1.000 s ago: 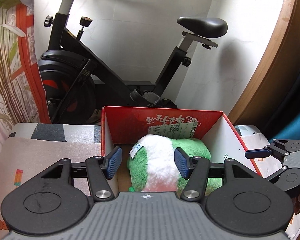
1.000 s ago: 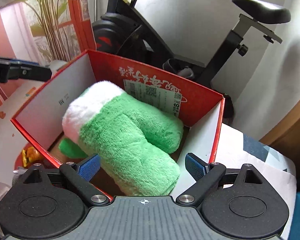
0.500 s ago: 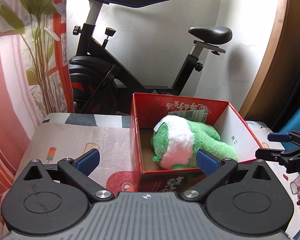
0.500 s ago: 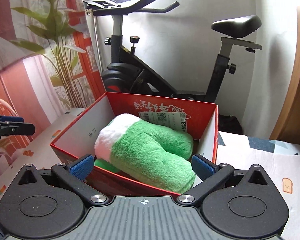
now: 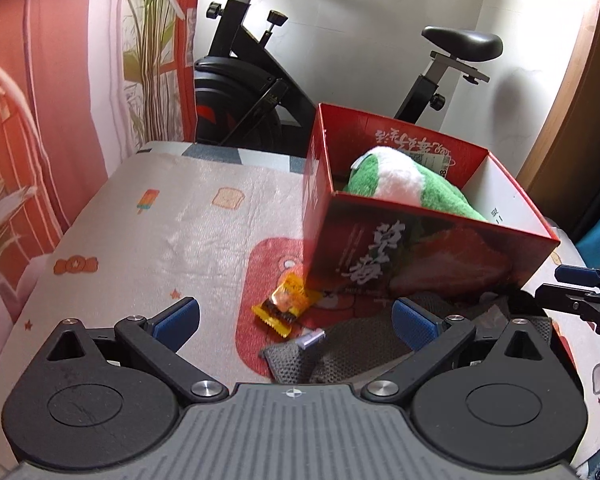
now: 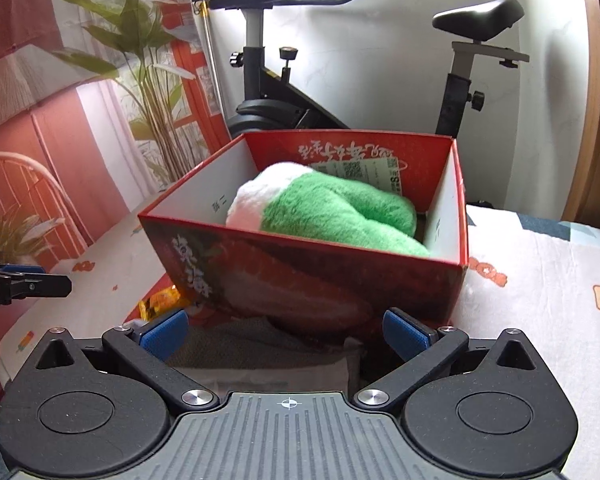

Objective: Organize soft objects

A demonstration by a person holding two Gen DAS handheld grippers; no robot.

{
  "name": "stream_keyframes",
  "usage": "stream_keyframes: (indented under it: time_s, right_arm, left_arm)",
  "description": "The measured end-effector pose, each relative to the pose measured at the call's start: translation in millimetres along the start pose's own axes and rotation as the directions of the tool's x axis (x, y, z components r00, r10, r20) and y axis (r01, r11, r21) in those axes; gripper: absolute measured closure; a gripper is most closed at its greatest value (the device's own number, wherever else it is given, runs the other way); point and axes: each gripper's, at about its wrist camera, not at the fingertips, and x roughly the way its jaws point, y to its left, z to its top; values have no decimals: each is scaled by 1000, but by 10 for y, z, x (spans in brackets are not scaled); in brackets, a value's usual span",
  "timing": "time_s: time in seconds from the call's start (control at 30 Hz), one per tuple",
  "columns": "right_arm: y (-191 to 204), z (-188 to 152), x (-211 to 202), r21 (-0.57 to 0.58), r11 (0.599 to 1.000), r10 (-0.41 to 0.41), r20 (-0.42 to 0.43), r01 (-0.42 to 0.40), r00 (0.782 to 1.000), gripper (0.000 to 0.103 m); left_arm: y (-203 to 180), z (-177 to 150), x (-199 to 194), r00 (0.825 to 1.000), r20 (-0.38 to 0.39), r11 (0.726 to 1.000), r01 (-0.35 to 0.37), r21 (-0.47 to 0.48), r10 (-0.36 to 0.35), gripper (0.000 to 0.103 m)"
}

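Note:
A green and white plush toy (image 5: 404,184) (image 6: 324,204) lies inside the red cardboard box (image 5: 424,256) (image 6: 312,280) on the printed tablecloth. In front of the box lies a grey knitted cloth (image 5: 340,352) (image 6: 235,348). My left gripper (image 5: 295,316) stands wide open above the cloth's left part, with nothing pressed between its blue pads. My right gripper (image 6: 283,332) is also wide open, just above the cloth and short of the box's front wall. Each gripper's tip shows at the edge of the other's view.
An orange candy wrapper (image 5: 285,304) (image 6: 159,304) and a small silvery packet (image 5: 312,338) lie left of the box's front corner. Behind the table stand a black exercise bike (image 5: 259,92) (image 6: 283,96), a pink curtain with a plant and a white wall.
Both grippers have pulled back and down from the box, opening wide. The plush toy stays in the box; the grey cloth and candy wrapper have come into view.

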Motion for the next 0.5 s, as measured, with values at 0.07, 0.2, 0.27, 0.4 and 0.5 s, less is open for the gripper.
stream_keyframes:
  time_s: [0.07, 0.2, 0.27, 0.4, 0.5]
  right_arm:
    - [75, -116, 40, -33, 999, -14, -28, 13, 1000, 0]
    - [130, -310, 121, -46, 999, -31, -93, 27, 995, 0]
    - [131, -406, 137, -37, 999, -38, -103, 34, 994, 2]
    - [92, -544, 159, -32, 999, -31, -136, 27, 990, 8]
    - [77, -605, 166, -31, 999, -20, -154, 16, 988, 17]
  left_arm:
    - [3, -110, 8, 1000, -14, 1000, -3, -10, 3, 0]
    - [70, -299, 40, 999, -54, 998, 6, -64, -10, 0]
    - [106, -382, 57, 997, -73, 995, 10, -98, -17, 0]
    - [141, -558, 98, 992, -119, 989, 20, -146, -37, 0]
    - [157, -672, 150, 987, -149, 983, 32, -179, -60, 0]
